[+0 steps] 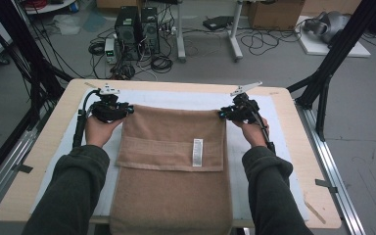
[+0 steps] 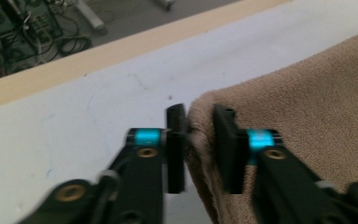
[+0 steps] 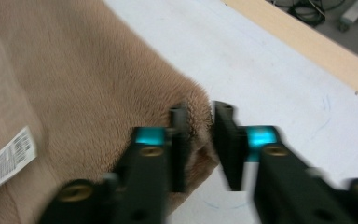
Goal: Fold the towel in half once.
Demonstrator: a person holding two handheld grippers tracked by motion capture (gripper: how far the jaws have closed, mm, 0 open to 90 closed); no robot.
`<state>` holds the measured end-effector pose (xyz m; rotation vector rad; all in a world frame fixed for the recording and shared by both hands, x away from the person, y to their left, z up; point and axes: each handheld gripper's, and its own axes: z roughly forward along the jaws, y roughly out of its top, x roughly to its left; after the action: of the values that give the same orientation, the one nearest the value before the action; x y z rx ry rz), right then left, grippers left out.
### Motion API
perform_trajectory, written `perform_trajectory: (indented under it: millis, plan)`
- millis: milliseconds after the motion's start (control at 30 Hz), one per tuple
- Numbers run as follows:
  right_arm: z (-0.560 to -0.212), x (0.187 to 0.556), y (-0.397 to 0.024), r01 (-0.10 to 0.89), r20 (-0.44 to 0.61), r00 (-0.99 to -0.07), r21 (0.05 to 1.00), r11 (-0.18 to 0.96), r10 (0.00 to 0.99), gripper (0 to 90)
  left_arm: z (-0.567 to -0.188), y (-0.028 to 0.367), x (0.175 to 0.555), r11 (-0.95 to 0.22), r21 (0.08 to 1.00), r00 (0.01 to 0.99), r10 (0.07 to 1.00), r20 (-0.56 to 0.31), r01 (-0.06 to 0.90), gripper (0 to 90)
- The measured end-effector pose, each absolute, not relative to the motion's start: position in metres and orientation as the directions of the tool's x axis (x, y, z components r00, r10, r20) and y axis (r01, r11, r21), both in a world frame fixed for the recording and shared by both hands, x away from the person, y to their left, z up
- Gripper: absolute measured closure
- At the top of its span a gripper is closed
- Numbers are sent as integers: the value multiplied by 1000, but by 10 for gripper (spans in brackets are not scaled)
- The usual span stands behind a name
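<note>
We have the towel (image 1: 174,161) lying down the middle of the white mat (image 1: 254,105), its near end hanging off the table (image 1: 39,161) at six o'clock and its far part folded back toward us, so the label (image 1: 197,152) faces up near the fold's free edge. The fold line runs across at twelve o'clock, and we hold it at both ends.

Our left gripper (image 1: 127,110) sits at ten o'clock, jaws closed down to a narrow gap with the towel's corner (image 2: 200,116) pinched between them. Our right gripper (image 1: 222,114) at two o'clock does the same: jaws nearly together, the other corner (image 3: 198,116) bunched in the gap.

Holding both ends at the same height keeps the fold edge taut and square to the table edge, so, as we judge it, the layer can be carried evenly without sagging in the middle. The pinch is right at the corners, which gives us the most control over the width.
</note>
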<state>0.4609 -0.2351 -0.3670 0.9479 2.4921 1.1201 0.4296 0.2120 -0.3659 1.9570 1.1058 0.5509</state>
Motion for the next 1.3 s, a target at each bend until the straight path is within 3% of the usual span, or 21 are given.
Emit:
perform_trajectory:
  millis: [33, 100, 200, 300, 667, 800, 1067, 1300]
  plan:
    - [-372, 460, -236, 463, 39, -754, 739, 489, 656, 622, -368, 214, 427, -286, 813, 520, 854, -24, 507, 607]
    - [-378, 457, -236, 488, 51, -748, 718, 496, 662, 548, -373, 220, 421, -289, 814, 532, 846, -29, 504, 593]
    - [-376, 449, -234, 489, 73, -764, 714, 502, 641, 540, -379, 227, 409, -285, 811, 543, 838, -48, 512, 551]
    - [-370, 429, -231, 410, 10, -782, 761, 502, 623, 537, -382, 230, 395, -285, 811, 565, 823, -67, 511, 499]
    - [-390, 374, -228, 389, 32, -821, 764, 516, 571, 474, -410, 233, 341, -336, 794, 637, 766, -82, 506, 462]
    - [-404, 359, -227, 389, 43, -831, 757, 525, 554, 474, -421, 235, 326, -354, 798, 659, 749, -71, 488, 502]
    - [-433, 346, -217, 397, 51, -854, 706, 587, 517, 482, -440, 223, 325, -408, 754, 677, 733, -65, 514, 672]
    - [-441, 347, -218, 384, 39, -858, 713, 587, 513, 651, -441, 210, 320, -463, 748, 662, 749, 43, 475, 742]
